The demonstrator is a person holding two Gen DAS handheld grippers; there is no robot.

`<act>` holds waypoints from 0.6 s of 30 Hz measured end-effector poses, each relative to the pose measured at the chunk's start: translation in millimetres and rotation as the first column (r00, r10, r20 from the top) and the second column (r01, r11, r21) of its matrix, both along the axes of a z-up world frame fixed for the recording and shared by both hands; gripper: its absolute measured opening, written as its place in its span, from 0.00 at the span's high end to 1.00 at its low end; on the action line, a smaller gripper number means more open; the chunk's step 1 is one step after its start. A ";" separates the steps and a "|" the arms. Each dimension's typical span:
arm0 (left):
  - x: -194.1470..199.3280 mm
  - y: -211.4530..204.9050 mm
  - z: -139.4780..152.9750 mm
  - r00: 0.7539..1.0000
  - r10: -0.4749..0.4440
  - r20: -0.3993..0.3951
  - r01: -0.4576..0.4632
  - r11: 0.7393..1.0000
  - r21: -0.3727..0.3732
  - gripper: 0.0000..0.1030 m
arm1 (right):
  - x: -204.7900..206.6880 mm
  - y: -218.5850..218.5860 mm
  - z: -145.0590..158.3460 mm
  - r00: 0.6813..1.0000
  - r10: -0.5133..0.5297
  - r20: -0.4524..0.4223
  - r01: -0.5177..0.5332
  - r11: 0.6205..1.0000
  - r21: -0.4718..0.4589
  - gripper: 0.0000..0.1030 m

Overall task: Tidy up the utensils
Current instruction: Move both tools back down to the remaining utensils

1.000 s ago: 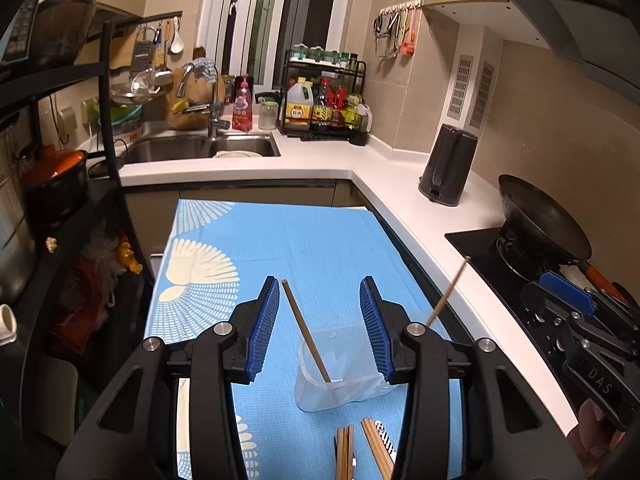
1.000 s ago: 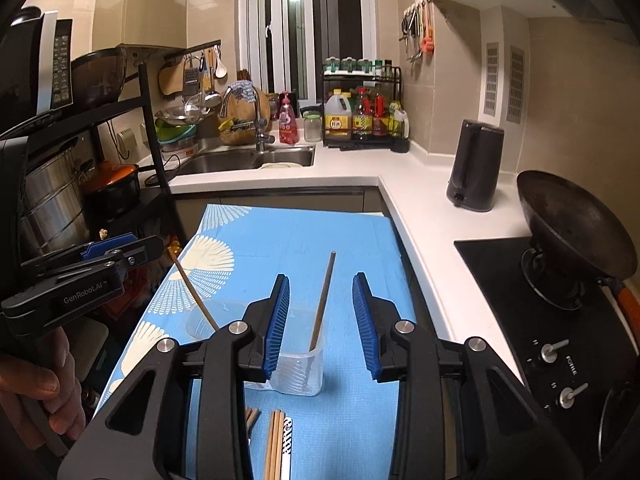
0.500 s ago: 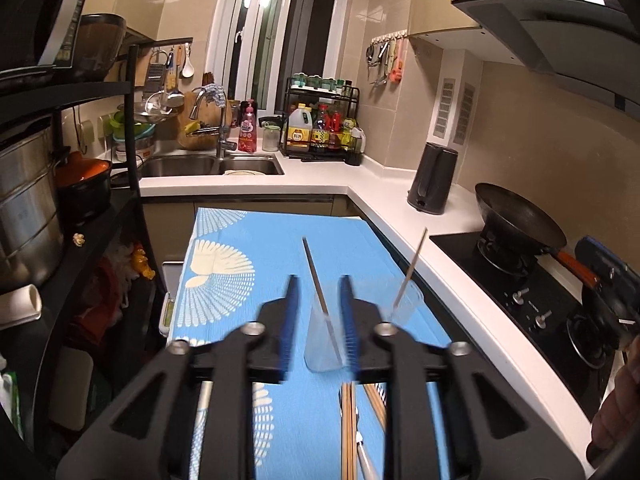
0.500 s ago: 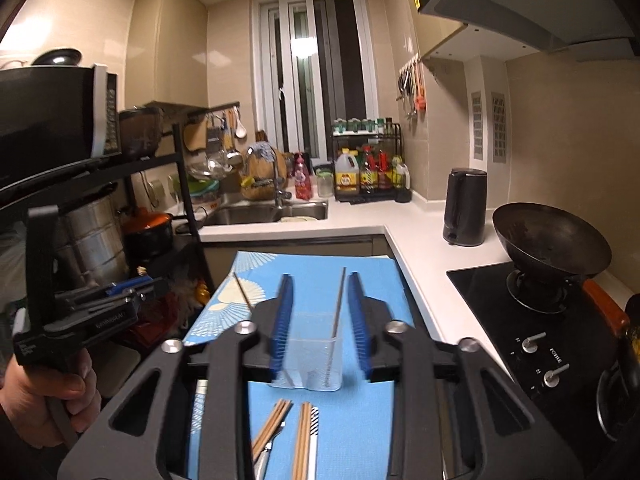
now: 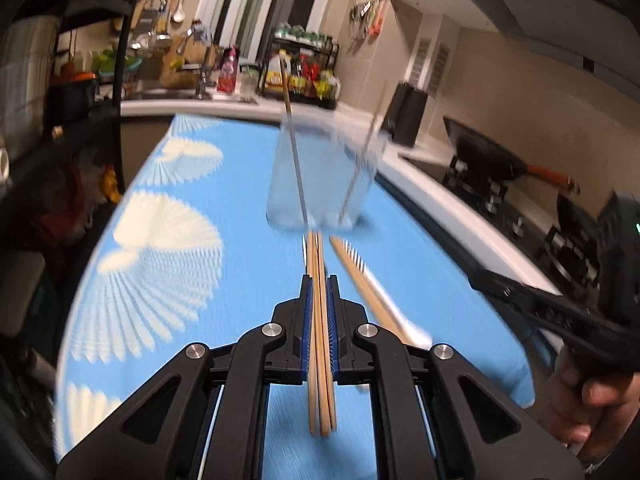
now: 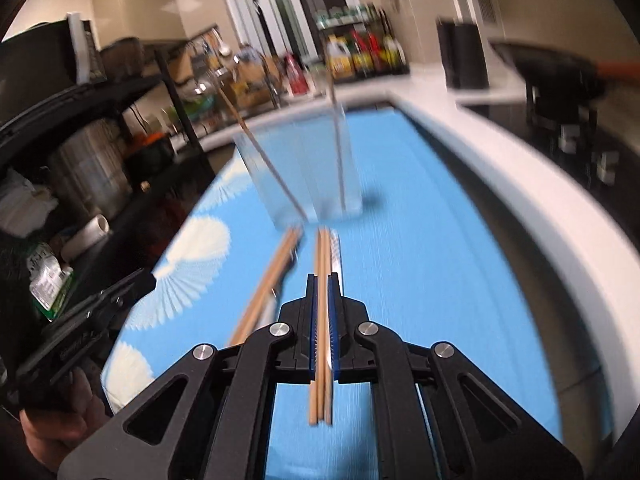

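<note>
Broadly, a blue mat [image 5: 168,240] is covering the counter, and a clear cup [image 5: 320,176] is standing on it straight ahead of both grippers, already holding two upright sticks. Each gripper is clamping a pair of chopsticks lying flat on the mat: the left gripper [image 5: 319,300] is pinching the left pair [image 5: 318,340], the right gripper [image 6: 321,304] the right pair [image 6: 322,320]. Both pairs are running lengthwise along the fingers, tips pointing toward the cup's base and nearly touching it, so the coming move likely calls for lifting and tilting each pair upright above the rim; neither gripper seems nearer. Motion blur is softening both views. The left view is showing a striped utensil beside the right pair; the right view is showing the other gripper's handle.
</note>
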State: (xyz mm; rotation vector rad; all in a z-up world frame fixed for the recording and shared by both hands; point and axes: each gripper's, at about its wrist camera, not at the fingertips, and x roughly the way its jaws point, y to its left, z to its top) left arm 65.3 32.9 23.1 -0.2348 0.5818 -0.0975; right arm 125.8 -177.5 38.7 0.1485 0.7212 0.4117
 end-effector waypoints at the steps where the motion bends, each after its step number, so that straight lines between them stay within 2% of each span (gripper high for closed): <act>1: -1.1 -3.4 -10.2 1.000 -0.011 -0.026 0.012 1.000 0.011 0.93 | 2.2 -1.3 -13.0 0.999 -0.006 -0.033 0.006 1.000 0.005 0.92; 5: 1.8 -4.9 -28.0 0.997 -0.034 -0.070 0.035 0.999 0.013 0.93 | 11.1 -6.6 -45.7 0.991 -0.031 -0.129 0.037 0.998 0.052 0.81; 12: 7.4 3.2 -42.6 0.992 -0.033 -0.122 0.027 0.998 -0.050 0.93 | 24.0 -6.0 -70.0 0.977 -0.036 -0.212 0.060 0.993 0.107 0.79; 15: 9.7 2.4 -48.4 0.990 -0.036 -0.139 0.027 0.997 -0.068 0.93 | 27.5 -1.0 -78.3 0.969 -0.041 -0.243 0.066 0.993 0.094 0.79; 18: 12.5 2.1 -54.2 0.986 -0.035 -0.163 0.024 0.997 -0.069 0.93 | 22.9 7.4 -78.0 0.975 -0.042 -0.218 0.056 0.997 0.059 0.79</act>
